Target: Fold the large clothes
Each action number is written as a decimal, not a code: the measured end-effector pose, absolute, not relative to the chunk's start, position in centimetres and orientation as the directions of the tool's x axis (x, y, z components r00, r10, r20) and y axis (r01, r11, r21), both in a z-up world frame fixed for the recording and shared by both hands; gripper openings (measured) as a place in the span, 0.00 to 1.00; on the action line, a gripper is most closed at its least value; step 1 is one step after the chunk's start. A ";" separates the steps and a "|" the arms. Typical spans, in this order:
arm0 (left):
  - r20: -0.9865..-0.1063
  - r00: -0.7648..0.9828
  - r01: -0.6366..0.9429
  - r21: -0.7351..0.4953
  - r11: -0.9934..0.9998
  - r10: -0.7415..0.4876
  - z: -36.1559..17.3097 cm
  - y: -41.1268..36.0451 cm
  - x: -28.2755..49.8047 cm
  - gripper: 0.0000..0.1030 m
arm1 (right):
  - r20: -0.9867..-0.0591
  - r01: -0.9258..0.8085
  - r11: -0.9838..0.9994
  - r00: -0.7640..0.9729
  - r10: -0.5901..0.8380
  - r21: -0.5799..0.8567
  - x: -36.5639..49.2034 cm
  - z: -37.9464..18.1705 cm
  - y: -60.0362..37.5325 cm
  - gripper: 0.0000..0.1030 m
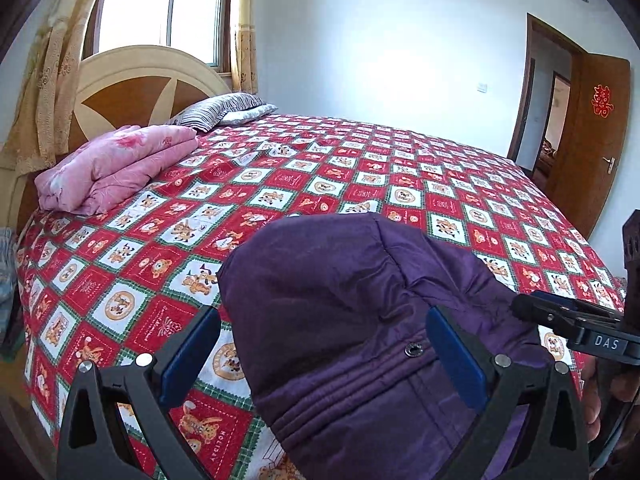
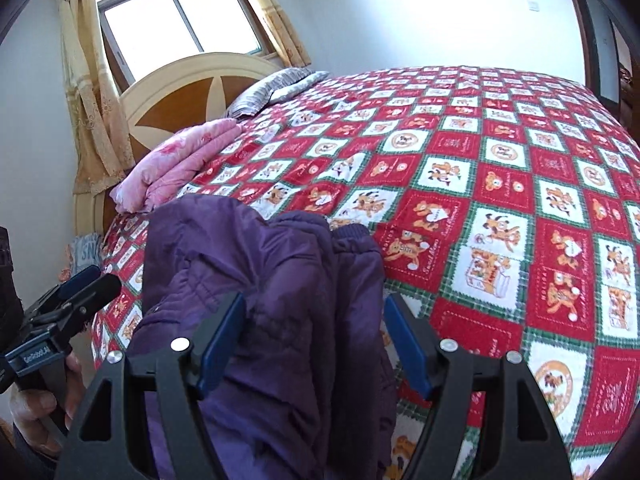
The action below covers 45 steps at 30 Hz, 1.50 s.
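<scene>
The left wrist view alone shows the open wooden door (image 1: 592,140) with its red paper ornament at the right of the frame, and the metal snap (image 1: 412,349) on the purple jacket (image 1: 340,300) near the bottom centre; the right wrist view alone shows the jacket's sleeve cuffs (image 2: 352,236) lying at mid-frame. Each view catches the other tool at its edge: the right tool (image 1: 560,316) at the lower right in the left view, the left tool (image 2: 80,284) at the lower left in the right view, with a hand (image 2: 44,400) beneath it. The left tool stands released, its blue pads wide apart with jacket cloth lying between them, not pinched. The right tool (image 2: 316,340) is also released, jaws spread, the cloth between them but not pressed. The jacket lies bunched on the near part of the bed (image 1: 360,168), which has a red, white and green cartoon-check cover. A folded pink quilt (image 1: 116,164) and striped pillows (image 1: 220,110) lie near the round headboard (image 1: 132,88) at the upper left, below a curtained window (image 1: 160,4), with white walls around
</scene>
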<state>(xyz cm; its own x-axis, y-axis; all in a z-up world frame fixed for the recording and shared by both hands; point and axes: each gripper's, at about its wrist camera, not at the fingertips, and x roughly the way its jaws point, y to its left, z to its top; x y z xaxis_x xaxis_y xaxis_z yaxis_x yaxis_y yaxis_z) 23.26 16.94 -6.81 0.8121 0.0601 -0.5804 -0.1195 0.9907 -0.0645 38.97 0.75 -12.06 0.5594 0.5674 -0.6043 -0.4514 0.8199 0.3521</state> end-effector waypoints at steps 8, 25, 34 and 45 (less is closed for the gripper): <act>-0.492 0.867 -0.115 -0.036 0.993 0.083 -4.1 16.2 18.8 0.99 | -0.522 -0.458 0.839 0.658 0.542 0.295 33.3 -9.2 -0.6 0.82; -0.413 0.910 -0.077 -0.051 0.996 0.049 -1.7 14.8 13.4 0.99 | -0.439 -0.498 0.836 0.714 0.546 0.231 27.5 -6.8 -0.7 0.86; -0.410 0.911 -0.073 -0.062 0.995 0.041 -1.9 14.8 12.8 0.99 | -0.436 -0.502 0.834 0.713 0.549 0.230 26.8 -7.0 -0.5 0.87; -0.409 0.912 -0.071 -0.062 0.996 0.039 -1.9 14.7 12.5 0.99 | -0.443 -0.501 0.834 0.709 0.549 0.232 26.7 -7.2 -0.2 0.87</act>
<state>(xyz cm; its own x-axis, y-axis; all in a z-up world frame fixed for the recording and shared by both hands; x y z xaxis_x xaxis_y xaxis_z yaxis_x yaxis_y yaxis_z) 12.54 14.69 -1.86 0.9118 0.0391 -0.4088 -0.0705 0.9956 -0.0622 26.70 -0.18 -7.21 0.7090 0.5487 -0.4430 -0.5005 0.8341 0.2319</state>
